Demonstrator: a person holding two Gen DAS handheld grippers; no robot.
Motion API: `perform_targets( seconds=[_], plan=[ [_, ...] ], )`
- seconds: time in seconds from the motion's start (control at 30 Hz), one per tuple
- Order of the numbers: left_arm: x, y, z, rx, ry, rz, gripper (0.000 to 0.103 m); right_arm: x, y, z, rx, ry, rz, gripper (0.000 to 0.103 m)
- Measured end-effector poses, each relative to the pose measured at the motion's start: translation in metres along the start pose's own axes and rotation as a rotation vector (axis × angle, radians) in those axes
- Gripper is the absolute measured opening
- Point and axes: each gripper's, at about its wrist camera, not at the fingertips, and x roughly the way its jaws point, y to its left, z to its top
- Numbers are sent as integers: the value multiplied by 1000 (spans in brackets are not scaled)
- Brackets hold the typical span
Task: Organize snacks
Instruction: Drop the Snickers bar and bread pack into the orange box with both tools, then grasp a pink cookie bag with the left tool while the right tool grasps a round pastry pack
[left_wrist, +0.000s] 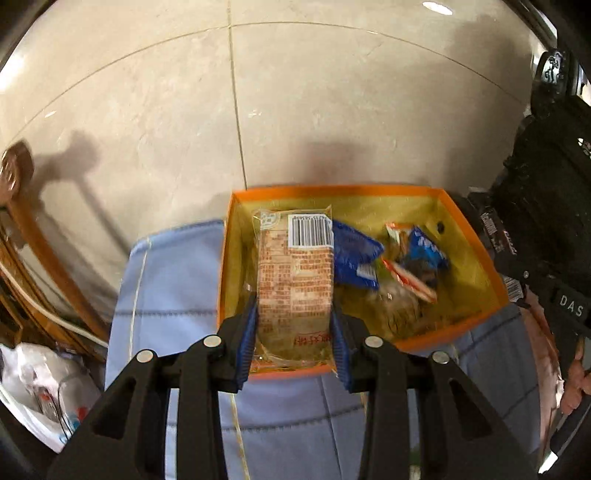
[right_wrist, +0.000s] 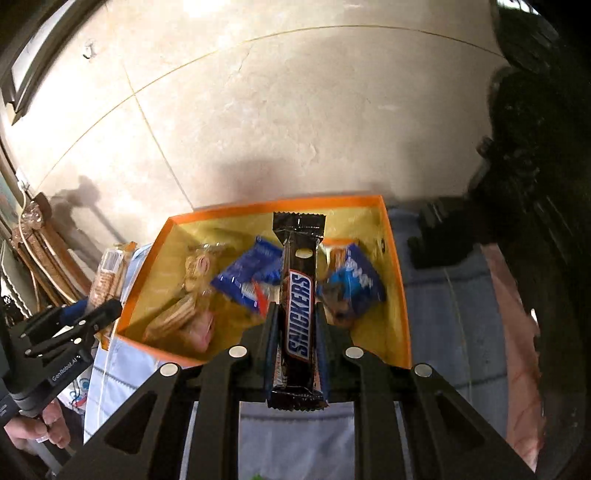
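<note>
Starting at the left of my left wrist view, a white plastic bag (left_wrist: 40, 391) lies on the floor at the lower left, beside curved wooden furniture (left_wrist: 48, 258). Next comes the blue cloth (left_wrist: 166, 295) covering the surface, and on it the orange box (left_wrist: 491, 273) with its yellow lining. My left hand-held gripper (left_wrist: 294, 332) is clamped on a clear-wrapped cracker pack (left_wrist: 295, 277) (barcode at its far end), held over the box's left part, above its near rim. To the right of it, inside the box, I see a blue packet (left_wrist: 356, 254), a red-and-white wrapper (left_wrist: 408, 277), another blue packet (left_wrist: 424, 251) and a pale wrapped biscuit pack (left_wrist: 395, 306) at the near side; the labels are too blurred for me to read. The right hand-held gripper's black body fills the far right edge.

In the right wrist view, the left hand-held gripper (right_wrist: 99, 306) shows at the left edge with the cracker pack (right_wrist: 110, 273) in it, just outside the orange box (right_wrist: 400, 295). Inside the box, from the left: round biscuits in clear wrap (right_wrist: 184, 310), a blue packet (right_wrist: 247, 277), then the Snickers bar (right_wrist: 299, 310) pinched lengthwise in my right hand-held gripper (right_wrist: 297, 332) over the box's middle, and a blue packet (right_wrist: 351, 284) to its right.
</note>
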Motion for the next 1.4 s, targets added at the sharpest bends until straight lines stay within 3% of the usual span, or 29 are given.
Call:
perform_targets(
  seconds=[0.17,0.2,0.23,0.27,0.37,0.43,0.53,0.63,0.7,0.77,0.83,0.93,1.03,1.17,1.4],
  plan=[
    [21,-7,26,-31,-17,-32,35,19,13,27,4,8,-34,21],
    [27,-8,31,-34,-20,-44,41,22,16,31,5,10,-41,40],
    [30,-10,33,-34,-29,-41,81,28,18,37,5,21,-60,66],
    [32,-11,35,-37,-39,-21,99,32,20,40,3,24,-75,97],
    [30,-16,29,14,-64,38,99,27,26,40,-59,7,-92,99],
    [21,-18,10,108,-52,60,99,13,25,26,-102,0,-23,99],
    [-4,-7,-42,203,-49,109,99,-10,22,-20,-208,34,93,99],
    [-27,9,-111,243,26,112,99,-12,14,-88,-336,208,179,99],
    [-32,17,-151,261,85,114,99,-2,6,-138,-371,326,121,99],
    [-25,24,-197,284,174,139,99,3,3,-174,-426,368,74,99],
    [-18,29,-225,274,217,163,99,3,0,-207,-448,373,83,99],
    [-10,35,-250,166,241,163,99,5,1,-229,-448,373,143,99],
    [7,42,-262,10,264,154,99,16,11,-230,-531,340,97,99],
    [32,49,-262,-168,308,247,99,32,13,-225,-555,337,103,99],
    [54,71,-243,-408,402,315,99,42,21,-237,-609,356,80,99]
  ],
)
